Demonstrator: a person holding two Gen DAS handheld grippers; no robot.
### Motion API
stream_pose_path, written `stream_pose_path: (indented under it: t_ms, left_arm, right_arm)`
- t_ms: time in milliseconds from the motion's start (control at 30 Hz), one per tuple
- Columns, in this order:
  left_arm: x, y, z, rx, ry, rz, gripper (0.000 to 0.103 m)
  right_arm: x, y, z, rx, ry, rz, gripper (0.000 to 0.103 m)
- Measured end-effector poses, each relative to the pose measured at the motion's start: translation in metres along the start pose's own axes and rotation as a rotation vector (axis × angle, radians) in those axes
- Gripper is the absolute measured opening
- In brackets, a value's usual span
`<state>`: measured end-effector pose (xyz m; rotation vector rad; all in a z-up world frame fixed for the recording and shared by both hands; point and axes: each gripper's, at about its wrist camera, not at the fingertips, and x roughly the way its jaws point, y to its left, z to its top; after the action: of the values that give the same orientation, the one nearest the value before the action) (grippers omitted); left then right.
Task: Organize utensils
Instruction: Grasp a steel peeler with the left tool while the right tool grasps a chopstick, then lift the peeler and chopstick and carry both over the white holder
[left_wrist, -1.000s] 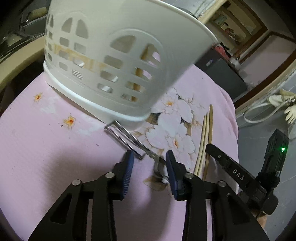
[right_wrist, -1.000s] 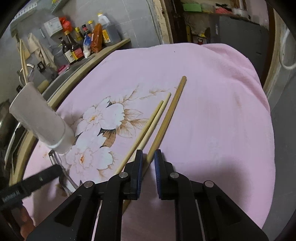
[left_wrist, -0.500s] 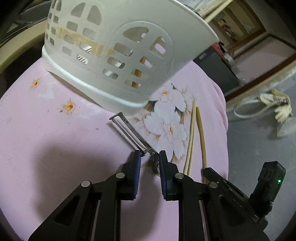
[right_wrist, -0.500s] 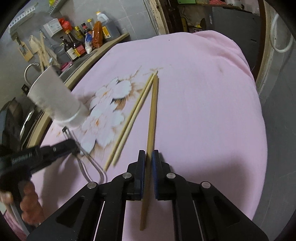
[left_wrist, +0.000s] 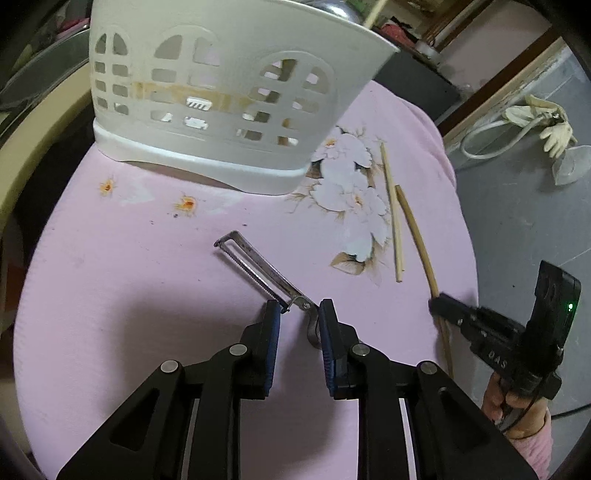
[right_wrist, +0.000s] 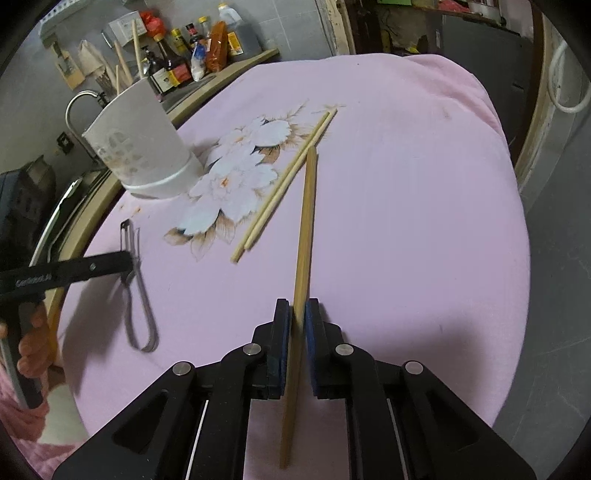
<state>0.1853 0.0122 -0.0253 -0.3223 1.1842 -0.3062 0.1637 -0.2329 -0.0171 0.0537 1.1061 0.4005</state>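
The thick wooden chopstick (right_wrist: 303, 236) is looking light and stiff, so gripping near its lower end seems best; the right gripper (right_wrist: 296, 314) is clamping it there, above the pink cloth (right_wrist: 406, 206). The left gripper (left_wrist: 298, 314) is standing narrowly open around the metal peeler (left_wrist: 264, 275), which is lying on the cloth before the white utensil basket (left_wrist: 221, 85); its handle is touching one pad (left_wrist: 327, 325).

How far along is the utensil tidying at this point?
Early. Some utensils already show through the white basket. In hand: the right gripper is shut on one thick chopstick; the left gripper brackets the peeler, jaws open. Left: the thin chopstick pair on the cloth.
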Motion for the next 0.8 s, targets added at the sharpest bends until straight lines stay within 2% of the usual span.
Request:
stream_pose_path:
  t_ms: [67,133,233,400,467,500,567,600,633,733,800]
  left_arm:
    - [0.001,0.002,0.002,-0.009,0.022,0.0,0.022]
    - [0.003,0.003,0.006,-0.028,0.036,0.0,0.031]
    - [0.003,0.003,0.012,-0.055,0.042,0.025,0.037]
    - [0.012,0.004,0.023,-0.102,0.065,0.082,0.037]
    - [0.014,0.0,0.026,-0.096,0.069,0.104,0.031]
    - [0.017,-0.002,0.027,-0.096,0.07,0.123,0.021]
    - [0.018,-0.003,0.028,-0.094,0.07,0.128,0.019]
    - [0.017,-0.004,0.027,-0.086,0.066,0.129,0.017]
    - [0.016,-0.006,0.026,-0.07,0.066,0.124,0.014]
    - [0.017,-0.021,0.019,0.004,0.051,0.11,0.01]
    - [0.011,-0.031,0.01,0.068,0.023,0.094,0.009]
  right_arm:
    - [0.004,0.0,0.008,-0.011,-0.011,-0.011,0.011]
    - [0.01,-0.001,0.018,-0.013,-0.012,-0.012,0.012]
    - [0.017,-0.004,0.035,-0.014,-0.005,-0.015,0.013]
    - [0.033,-0.007,0.055,-0.007,0.004,-0.016,0.016]
    - [0.038,-0.006,0.06,-0.013,0.009,-0.012,0.016]
    - [0.039,-0.005,0.062,-0.016,0.012,-0.007,0.016]
    - [0.042,-0.005,0.063,-0.017,0.009,-0.004,0.016]
    - [0.042,-0.004,0.062,-0.021,0.007,-0.01,0.009]
    - [0.042,-0.003,0.06,-0.027,0.007,-0.024,0.007]
    - [0.036,-0.005,0.054,0.011,0.009,0.0,0.006]
    - [0.027,-0.004,0.048,0.02,-0.019,0.016,0.005]
